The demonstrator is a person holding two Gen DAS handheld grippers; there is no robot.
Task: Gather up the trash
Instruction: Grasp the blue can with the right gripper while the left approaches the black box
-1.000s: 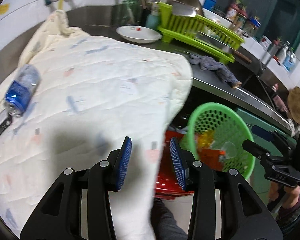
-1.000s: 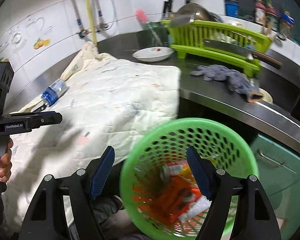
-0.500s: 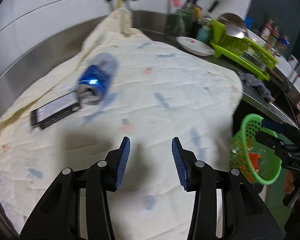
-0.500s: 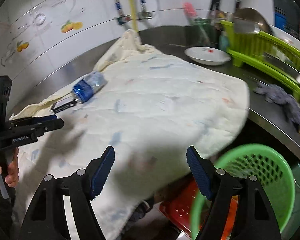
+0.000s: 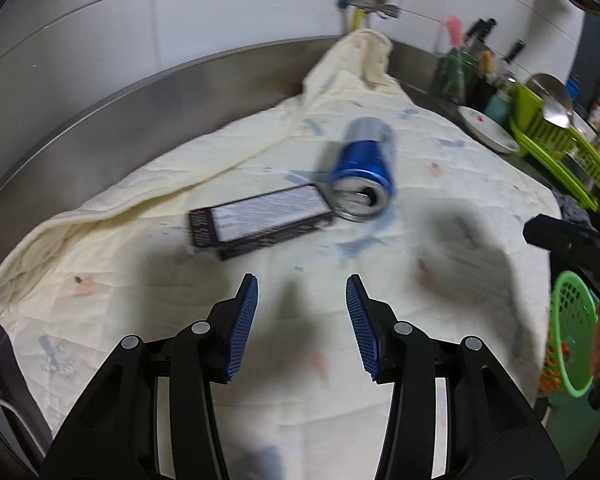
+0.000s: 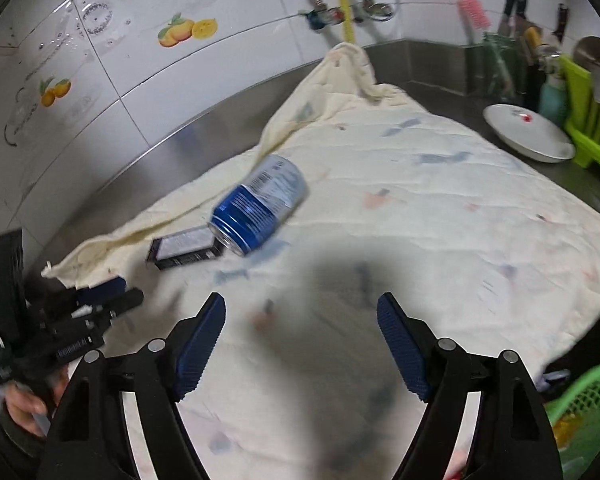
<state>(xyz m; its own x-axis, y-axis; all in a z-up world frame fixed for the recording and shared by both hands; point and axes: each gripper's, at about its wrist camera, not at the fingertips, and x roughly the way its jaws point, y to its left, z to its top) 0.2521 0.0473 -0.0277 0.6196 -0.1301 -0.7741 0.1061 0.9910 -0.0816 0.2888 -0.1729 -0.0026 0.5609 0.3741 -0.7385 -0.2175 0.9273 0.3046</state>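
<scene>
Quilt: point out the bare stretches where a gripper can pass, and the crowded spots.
Free: the quilt between the can and the white plate, and the near part before both grippers. Crowded: the can touching the black box; the back right by the green rack.

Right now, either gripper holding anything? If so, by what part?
Nothing held. Left gripper and right gripper are both open and empty above the quilt. The blue can and black box lie on it, untouched.

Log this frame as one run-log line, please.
phase: approach | left gripper: open, empty | right gripper: open, empty | blue can touching black box on quilt | green basket: off edge
</scene>
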